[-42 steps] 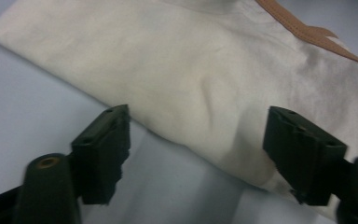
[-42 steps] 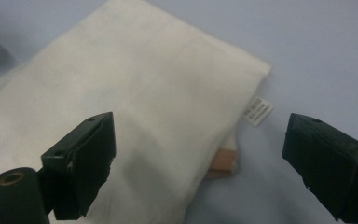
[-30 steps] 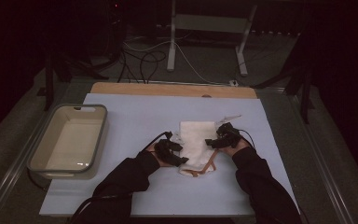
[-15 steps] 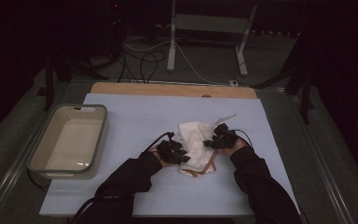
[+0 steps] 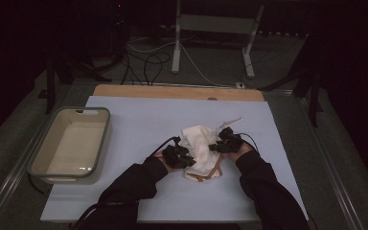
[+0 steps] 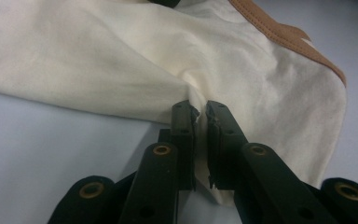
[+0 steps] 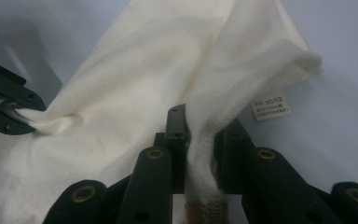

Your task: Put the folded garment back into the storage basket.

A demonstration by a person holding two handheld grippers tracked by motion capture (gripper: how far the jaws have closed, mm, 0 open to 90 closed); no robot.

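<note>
A cream cloth [image 5: 200, 146] with a brown trimmed edge [image 5: 206, 176] lies bunched on the pale blue table top, between my two grippers. My left gripper [image 5: 181, 156] is shut on a pinch of the cloth [image 6: 135, 60] at its left side, with the brown trim [image 6: 284, 35] at the upper right of that view. On the cloth's right side my right gripper [image 5: 222, 143] is shut on a thick fold of the cloth [image 7: 168, 79]. A small white label [image 7: 271, 108] hangs off that fold. The left gripper's jaws also show at the left edge of the right gripper view.
A cream tub with a grey-green rim [image 5: 103, 115] stands at the table's left side. A wooden strip [image 5: 172, 92] runs along the far edge. Beyond it are cables [image 5: 146, 57] and a metal stand [image 5: 177, 43] on the floor.
Both grippers have moved toward each other with the cloth held, and the flat cloth has bunched up into a raised heap between them.
</note>
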